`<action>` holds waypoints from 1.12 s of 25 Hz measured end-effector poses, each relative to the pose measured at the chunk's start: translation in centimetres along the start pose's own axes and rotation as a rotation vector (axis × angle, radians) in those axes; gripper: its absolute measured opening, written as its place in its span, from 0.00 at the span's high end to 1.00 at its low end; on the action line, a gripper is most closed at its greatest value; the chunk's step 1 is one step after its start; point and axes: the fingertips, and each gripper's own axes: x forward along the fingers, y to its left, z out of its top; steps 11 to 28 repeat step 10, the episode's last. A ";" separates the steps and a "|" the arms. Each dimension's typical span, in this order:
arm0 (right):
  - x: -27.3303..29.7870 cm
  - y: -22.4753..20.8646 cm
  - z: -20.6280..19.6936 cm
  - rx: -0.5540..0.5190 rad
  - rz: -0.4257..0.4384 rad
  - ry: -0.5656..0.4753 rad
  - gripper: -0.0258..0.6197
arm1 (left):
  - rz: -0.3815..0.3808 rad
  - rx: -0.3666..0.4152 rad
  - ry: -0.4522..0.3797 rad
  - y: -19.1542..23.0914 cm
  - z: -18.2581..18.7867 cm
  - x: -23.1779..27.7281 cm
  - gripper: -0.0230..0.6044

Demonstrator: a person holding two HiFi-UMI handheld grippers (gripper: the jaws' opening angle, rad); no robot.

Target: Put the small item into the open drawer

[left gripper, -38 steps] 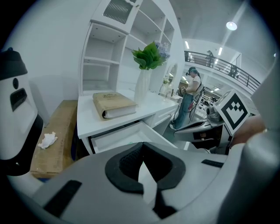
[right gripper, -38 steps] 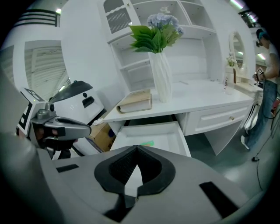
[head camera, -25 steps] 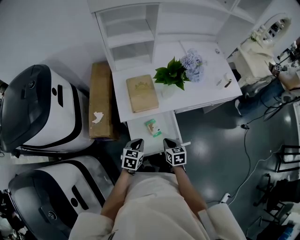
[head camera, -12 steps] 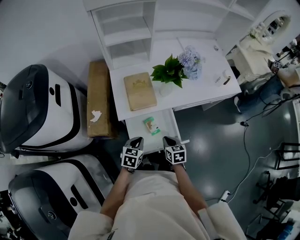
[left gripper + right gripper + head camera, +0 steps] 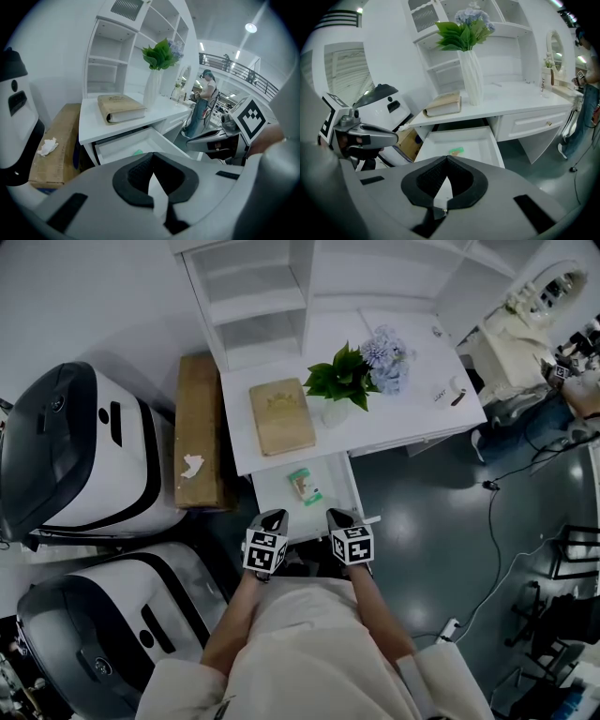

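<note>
Left gripper [image 5: 273, 516], right gripper [image 5: 339, 515] side by side at drawer [image 5: 274, 495] front edge, pitched down, forearms parallel. Both jaws together, empty. Item [image 5: 304, 486] inside drawer.

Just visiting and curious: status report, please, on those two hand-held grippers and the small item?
Left hand-held gripper shut, empty; right hand-held gripper shut, empty. Small green item lying in open drawer. Nothing in the way.

Left tool [image 5: 273, 517] and right tool [image 5: 336, 516] side by side, jaws together
</note>
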 end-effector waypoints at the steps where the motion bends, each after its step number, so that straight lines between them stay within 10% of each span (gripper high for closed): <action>1: 0.0 0.0 -0.1 0.000 0.000 0.002 0.92 | 0.000 -0.003 0.000 0.0 -0.1 0.0 0.94; 28: -0.2 -0.2 -0.5 -0.006 -0.001 0.010 0.92 | 0.001 -0.008 0.001 -0.3 -0.3 0.0 0.94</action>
